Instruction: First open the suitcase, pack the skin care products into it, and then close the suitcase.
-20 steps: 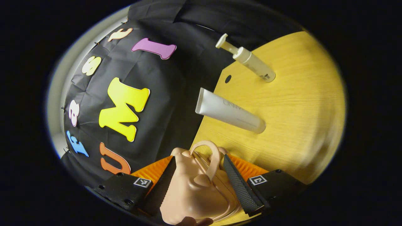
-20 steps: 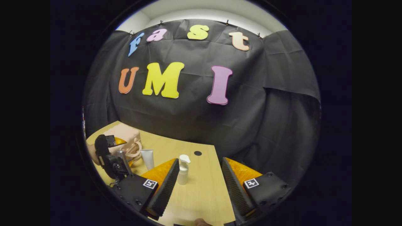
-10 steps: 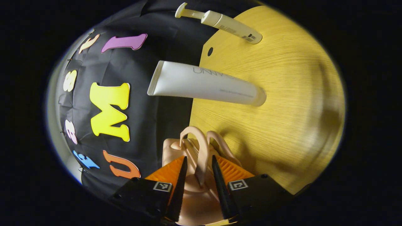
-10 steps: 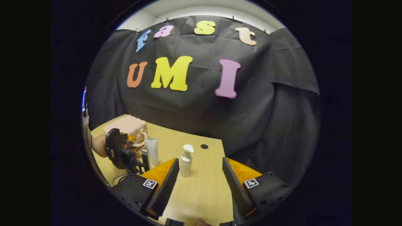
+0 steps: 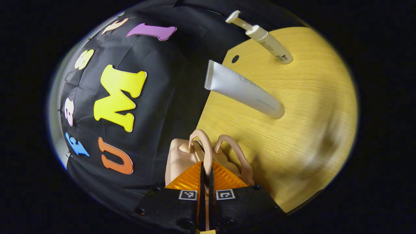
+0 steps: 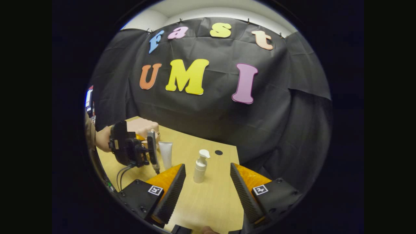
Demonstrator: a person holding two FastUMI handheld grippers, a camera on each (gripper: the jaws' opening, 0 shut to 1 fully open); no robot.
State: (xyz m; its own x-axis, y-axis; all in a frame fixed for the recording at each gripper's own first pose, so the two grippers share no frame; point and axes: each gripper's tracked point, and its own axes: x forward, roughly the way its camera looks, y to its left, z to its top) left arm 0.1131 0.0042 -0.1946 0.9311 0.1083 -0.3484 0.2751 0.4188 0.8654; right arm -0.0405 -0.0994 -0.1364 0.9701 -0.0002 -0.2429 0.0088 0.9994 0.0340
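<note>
The left hand-held gripper (image 5: 205,182) is rolled sideways, its fingers clenched on one pale pink loop handle (image 5: 204,150) of the small pink plastic suitcase (image 5: 182,159) on the light wooden tabletop (image 5: 302,107). A white squeeze tube (image 5: 243,90) and a cream pump bottle (image 5: 268,41) stand near the suitcase. The right hand-held gripper (image 6: 206,188) hovers level over the tabletop, fingers spread wide, grasping nothing.
</note>
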